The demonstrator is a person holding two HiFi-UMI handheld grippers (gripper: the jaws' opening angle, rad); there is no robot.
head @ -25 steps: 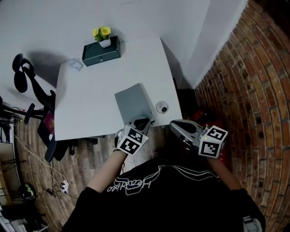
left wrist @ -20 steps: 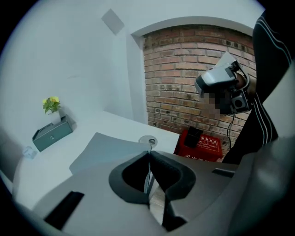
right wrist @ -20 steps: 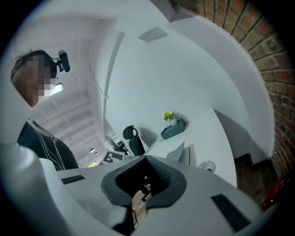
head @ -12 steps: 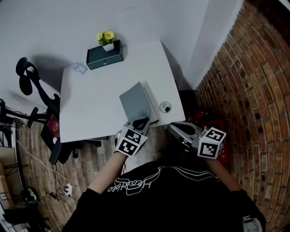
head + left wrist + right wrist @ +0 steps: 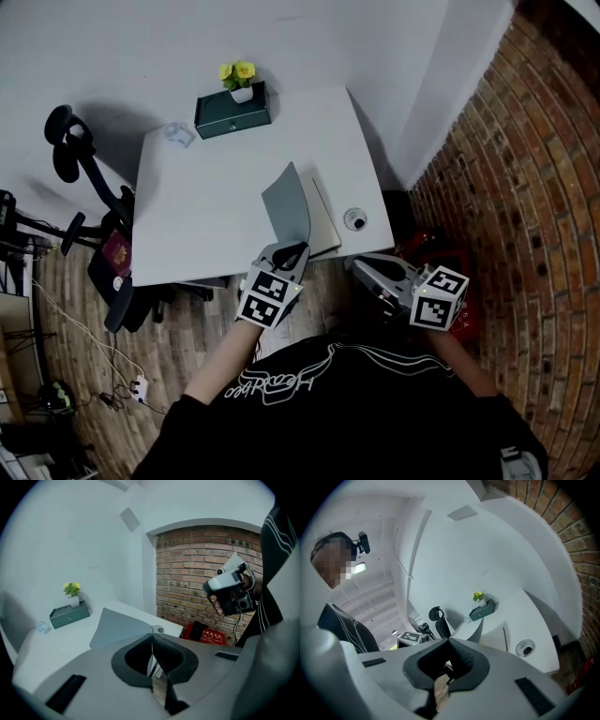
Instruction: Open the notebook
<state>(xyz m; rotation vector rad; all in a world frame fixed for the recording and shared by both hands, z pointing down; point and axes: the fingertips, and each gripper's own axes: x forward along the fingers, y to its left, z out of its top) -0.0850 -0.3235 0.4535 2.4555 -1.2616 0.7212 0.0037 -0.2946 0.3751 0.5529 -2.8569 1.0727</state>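
The notebook [image 5: 322, 228] lies at the near edge of the white table [image 5: 206, 206], toward its right side. Its grey cover [image 5: 286, 202] stands lifted and tilted, with a pale page showing beside it to the right. The left gripper [image 5: 292, 247] has its jaws closed on the near edge of the cover; in the left gripper view a thin sheet edge runs between the pads where they meet. That gripper hides the notebook's near corner, and the raised cover hides most of the page beneath it.

The right gripper [image 5: 361, 265] hangs off the table's near right corner, apart from the notebook. Its jaws are together with nothing between them, and only floor shows through the gap behind the tips.

Just right of the notebook sits a small round thing [image 5: 354, 219], too small to tell what it is. At the far edge stands a dark green box [image 5: 232, 112] with a drawer front. The drawer is closed, so whatever it holds is hidden. On top of the box is a white pot [image 5: 242, 94] with yellow flowers. A small clear thing [image 5: 178, 134] lies left of the box and is hard to make out.

A black chair [image 5: 80, 178] stands left of the table, partly cut off, and a brick wall [image 5: 506, 187] runs along the right.
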